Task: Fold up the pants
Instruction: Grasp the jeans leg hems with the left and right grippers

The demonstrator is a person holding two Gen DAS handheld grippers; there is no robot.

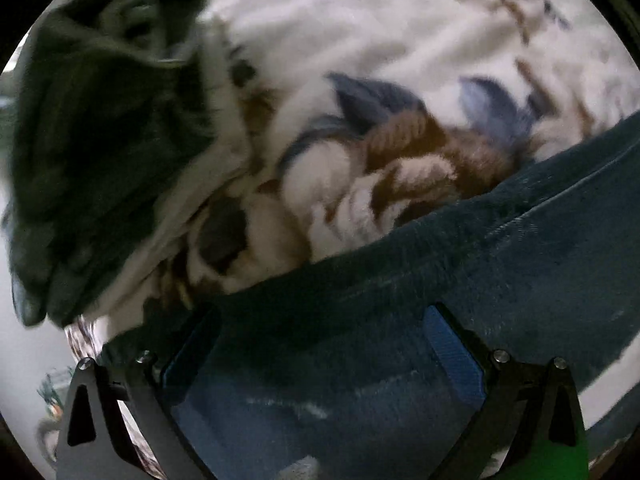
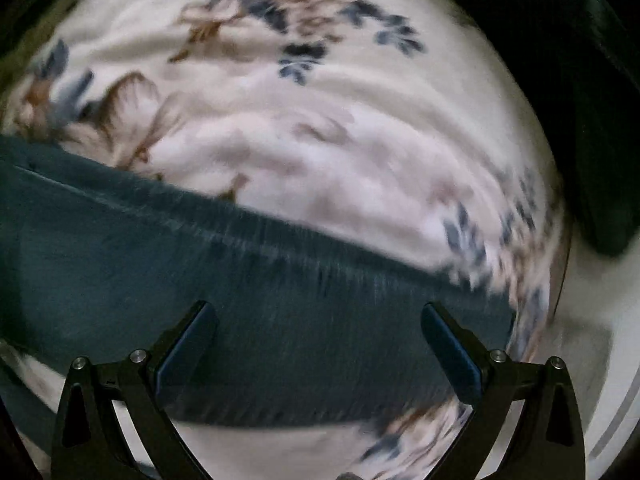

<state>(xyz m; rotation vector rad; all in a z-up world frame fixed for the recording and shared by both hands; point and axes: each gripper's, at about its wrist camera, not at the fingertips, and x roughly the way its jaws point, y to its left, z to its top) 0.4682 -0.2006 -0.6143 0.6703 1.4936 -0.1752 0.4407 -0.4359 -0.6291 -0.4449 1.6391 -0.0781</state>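
Observation:
Dark blue denim pants [image 1: 460, 264] lie stretched across a floral bed cover, a seam running along their length. In the left wrist view my left gripper [image 1: 320, 320] is open just above the denim, its blue-padded fingers [image 1: 452, 352] spread wide. The same pants [image 2: 200, 264] cross the right wrist view as a long band that ends near the right finger. My right gripper [image 2: 320, 316] is open over that end, with nothing between its fingers [image 2: 188, 344]. Both views are blurred by motion.
A white bed cover [image 2: 320, 128] with brown and blue flowers lies under the pants and is bunched into folds [image 1: 360, 184]. A dark crumpled garment [image 1: 92, 152] sits at the left. Dark furniture [image 2: 592, 120] borders the bed's right edge.

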